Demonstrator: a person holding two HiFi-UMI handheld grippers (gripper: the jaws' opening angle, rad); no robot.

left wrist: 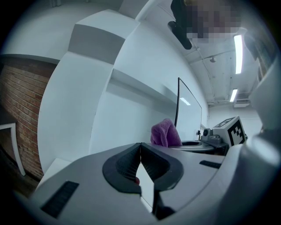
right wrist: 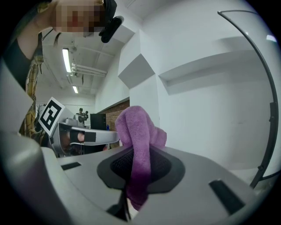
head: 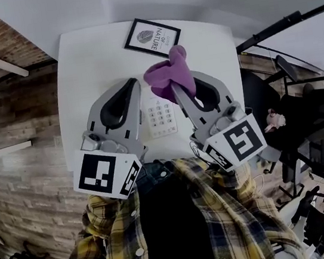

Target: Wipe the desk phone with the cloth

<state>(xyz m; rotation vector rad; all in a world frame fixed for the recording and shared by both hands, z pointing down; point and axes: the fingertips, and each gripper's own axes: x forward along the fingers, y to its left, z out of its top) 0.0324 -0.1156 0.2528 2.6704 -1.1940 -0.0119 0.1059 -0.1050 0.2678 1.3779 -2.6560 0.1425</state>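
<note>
The right gripper (right wrist: 140, 151) is clamped on the fuzzy purple cloth (head: 169, 73), while the left gripper (left wrist: 140, 147) has its 2 jaws pressed together on nothing. The flat white desk phone with its grey keypad (head: 161, 117) lies on the white table (head: 88, 58) beneath both, apparently untouched. Wiping looks not yet begun; next the cloth must be lowered onto the keypad.

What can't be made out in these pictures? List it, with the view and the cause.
- Desk phone: head view shows only its keypad; the left hand-held gripper and right hand-held gripper cover its sides.
- Whether the purple cloth touches the phone: the head view looks steeply down, so any gap is hidden.
- Framed print: head view, its smaller lettering is too small.
</note>
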